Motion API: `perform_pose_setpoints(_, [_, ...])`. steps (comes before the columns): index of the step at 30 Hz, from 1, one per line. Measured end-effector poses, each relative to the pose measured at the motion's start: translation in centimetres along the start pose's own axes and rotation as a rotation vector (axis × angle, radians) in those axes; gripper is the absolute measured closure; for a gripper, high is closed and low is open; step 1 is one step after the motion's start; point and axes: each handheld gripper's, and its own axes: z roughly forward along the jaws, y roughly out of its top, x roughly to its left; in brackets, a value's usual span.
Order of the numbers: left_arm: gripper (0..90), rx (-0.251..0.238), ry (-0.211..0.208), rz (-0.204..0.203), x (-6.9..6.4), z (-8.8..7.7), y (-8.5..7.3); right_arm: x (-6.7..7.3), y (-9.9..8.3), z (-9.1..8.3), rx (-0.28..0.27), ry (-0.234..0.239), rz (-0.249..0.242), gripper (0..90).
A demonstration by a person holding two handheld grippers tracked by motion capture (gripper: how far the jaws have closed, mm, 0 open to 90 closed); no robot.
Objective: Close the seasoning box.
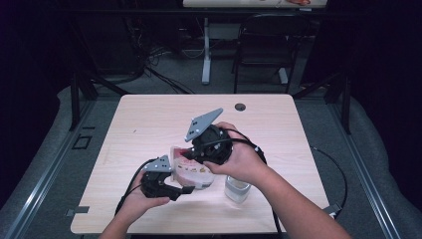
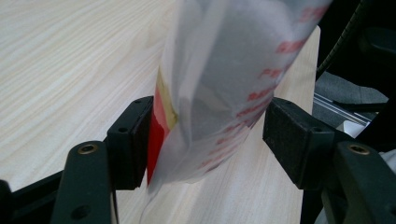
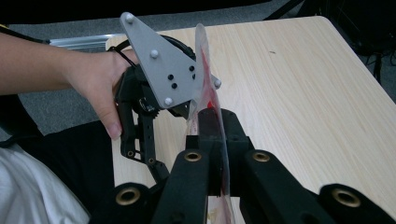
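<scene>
the clear plastic bag [image 1: 191, 169] with red print is up off the table [image 1: 149, 124], low centre of the high view, pinned between both grippers. right gripper [image 3: 211, 140] is clamped tight on the bag's edge, film sandwiched between its pads. left gripper [image 2: 205, 135] has the bag between its jaws, left pad touching, right pad a hair off. opening looks yet to come. a small jar [image 1: 237, 188] waits lower right.

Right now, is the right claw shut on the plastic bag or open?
Shut. In the right gripper view the right claw has its jaws pressed together on the thin edge of the plastic bag.
</scene>
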Motion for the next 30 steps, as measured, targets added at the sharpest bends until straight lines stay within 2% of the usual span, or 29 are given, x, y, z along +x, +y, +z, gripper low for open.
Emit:
perform_pose_setpoints(5, [36.5,-0.018,0.0,0.002,0.0,0.1,-0.2,0.0,0.0,0.0,-0.003,0.0,0.0,89.8])
perform_pose_setpoints(12, [44.1,-0.045,-0.001,0.005,0.1,-0.1,-0.4,-0.2,-0.3,-0.2,-0.014,0.002,0.007,89.8])
perform_pose_setpoints(19, [54.3,-0.034,-0.048,0.0,0.1,-0.1,-0.5,-0.4,-0.8,-0.4,-0.012,0.005,0.011,89.8])
perform_pose_setpoints(25, [58.1,-0.014,-0.079,0.011,0.0,-0.4,-0.5,-0.7,-1.2,-0.8,-0.015,0.026,0.013,89.4])
perform_pose_setpoints(30, [59.5,0.01,-0.061,0.016,-0.1,-0.5,-0.4,-0.8,-1.6,-0.9,-0.016,0.035,0.009,88.8])
